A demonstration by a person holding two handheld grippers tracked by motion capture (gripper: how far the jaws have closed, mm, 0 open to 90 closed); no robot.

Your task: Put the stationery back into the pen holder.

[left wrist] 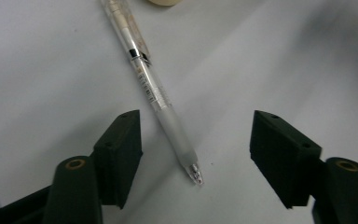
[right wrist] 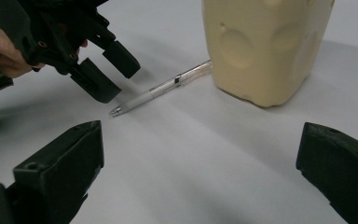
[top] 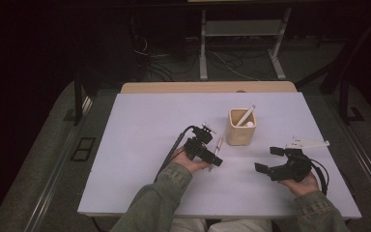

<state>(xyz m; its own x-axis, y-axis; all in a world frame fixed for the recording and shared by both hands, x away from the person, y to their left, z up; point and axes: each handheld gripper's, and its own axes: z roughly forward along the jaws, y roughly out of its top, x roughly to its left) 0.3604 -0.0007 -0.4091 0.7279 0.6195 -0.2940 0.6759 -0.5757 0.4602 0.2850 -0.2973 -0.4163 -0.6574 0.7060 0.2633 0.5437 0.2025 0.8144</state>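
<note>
We hold the left gripper [top: 211, 157] low over the white table [top: 140, 145], its jaws straddling a clear pen [left wrist: 154, 91] that lies flat on the surface. In the left gripper view the pen runs between the two black jaws, tip pointing back toward us and its far end reaching up near the base of the beige pen holder [top: 241, 127]. The jaws stand partly open with a gap on each side of the pen, so the pads do not press on it and nothing is gripped. The right gripper view shows the same thing from the side: the left gripper [right wrist: 100, 70] hangs just above the pen [right wrist: 161, 88] near its tip, and the pen's other end lies just beside the foot of the pen holder [right wrist: 265, 46]. In the high view the pen [top: 218, 146] lies just left of the holder, which stands upright near the middle of the table with a white pen [top: 246, 116] leaning inside it. Our right gripper [top: 274, 161] rests well apart on the right side of the table, its jaws spread wide and empty, pointing toward the holder. Another white object [top: 306, 143] lies on the table just beyond that right gripper.
</note>
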